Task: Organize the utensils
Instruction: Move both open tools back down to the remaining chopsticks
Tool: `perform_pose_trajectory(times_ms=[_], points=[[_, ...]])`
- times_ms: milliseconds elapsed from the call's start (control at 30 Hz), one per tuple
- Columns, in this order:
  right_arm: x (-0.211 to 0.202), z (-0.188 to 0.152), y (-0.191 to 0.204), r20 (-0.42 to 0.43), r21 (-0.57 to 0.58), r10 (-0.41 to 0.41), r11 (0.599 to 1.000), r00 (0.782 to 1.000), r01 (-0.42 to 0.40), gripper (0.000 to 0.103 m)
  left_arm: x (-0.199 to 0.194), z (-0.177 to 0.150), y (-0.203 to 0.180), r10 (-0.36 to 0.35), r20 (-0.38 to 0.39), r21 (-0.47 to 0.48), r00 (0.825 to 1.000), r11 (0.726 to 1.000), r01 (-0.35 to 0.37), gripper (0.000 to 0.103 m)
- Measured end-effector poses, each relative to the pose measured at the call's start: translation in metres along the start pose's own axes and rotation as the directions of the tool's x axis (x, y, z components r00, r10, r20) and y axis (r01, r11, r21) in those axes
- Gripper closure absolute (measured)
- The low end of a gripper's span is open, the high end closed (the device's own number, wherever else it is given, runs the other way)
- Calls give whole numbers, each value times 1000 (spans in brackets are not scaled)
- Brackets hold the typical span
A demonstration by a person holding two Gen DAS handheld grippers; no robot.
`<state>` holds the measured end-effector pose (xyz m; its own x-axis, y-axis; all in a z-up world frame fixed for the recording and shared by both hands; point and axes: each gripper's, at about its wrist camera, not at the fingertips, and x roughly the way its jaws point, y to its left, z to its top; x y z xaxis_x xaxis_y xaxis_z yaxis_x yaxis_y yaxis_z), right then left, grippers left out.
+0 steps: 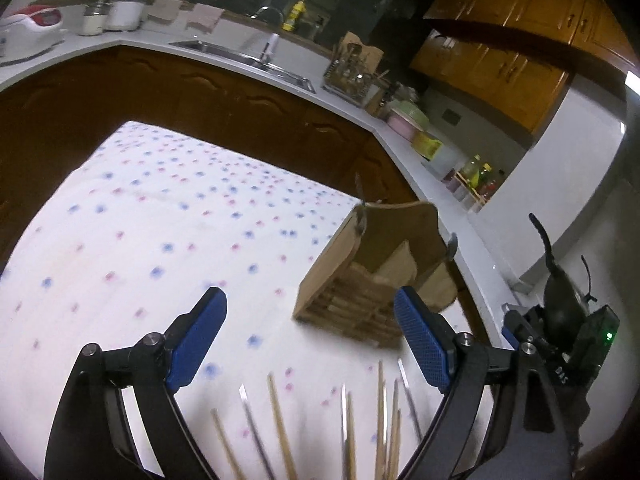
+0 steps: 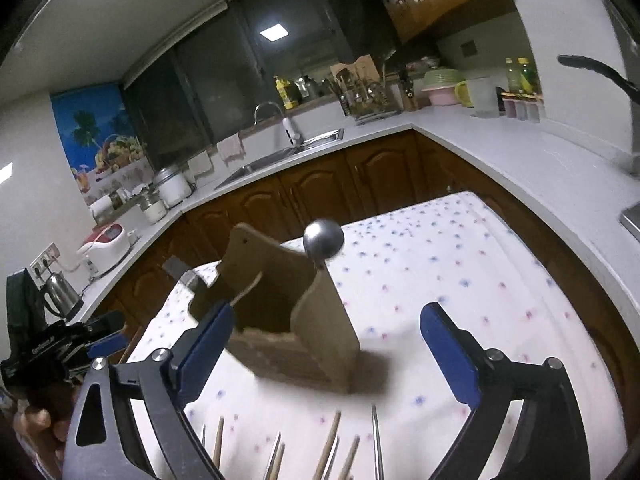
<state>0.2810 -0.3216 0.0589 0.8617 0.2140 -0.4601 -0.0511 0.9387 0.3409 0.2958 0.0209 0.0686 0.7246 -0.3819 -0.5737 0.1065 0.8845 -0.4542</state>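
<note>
Chopsticks (image 1: pixel 280 432) between wide-apart jaws, wooden utensil holder (image 1: pixel 372 276) beyond

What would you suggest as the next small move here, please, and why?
Probably lower the right gripper onto one of the chopsticks lying loose on the tablecloth nearest the camera and close. Both grippers' jaws stand open and empty, and the wooden holder already contains a ladle.

A matt wooden utensil holder (image 2: pixel 296 320) stands on a soft white cloth table cover (image 1: pixel 160 220) with blue and pink dots. A dull grey metal ladle (image 2: pixel 323 239) rises from it. Pale wooden chopsticks (image 1: pixel 280 428) lie near shiny metal ones (image 2: pixel 376 440).
</note>
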Motion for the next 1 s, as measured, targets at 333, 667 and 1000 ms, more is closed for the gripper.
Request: perform_pose_trajectory(times_ms=[333, 667, 1000], points=[[-55, -56, -12, 9, 14, -49, 999, 999, 49, 7, -37, -64, 19, 79, -21, -24, 997, 997, -80, 15], [-70, -98, -17, -31, 4, -74, 997, 997, 74, 7, -35, -106, 20, 169, -79, 29, 982, 986, -167, 15], [-65, -115, -18, -82, 1, -77, 997, 994, 77, 7, -20, -112, 0, 190, -118, 112, 975, 978, -177, 16]])
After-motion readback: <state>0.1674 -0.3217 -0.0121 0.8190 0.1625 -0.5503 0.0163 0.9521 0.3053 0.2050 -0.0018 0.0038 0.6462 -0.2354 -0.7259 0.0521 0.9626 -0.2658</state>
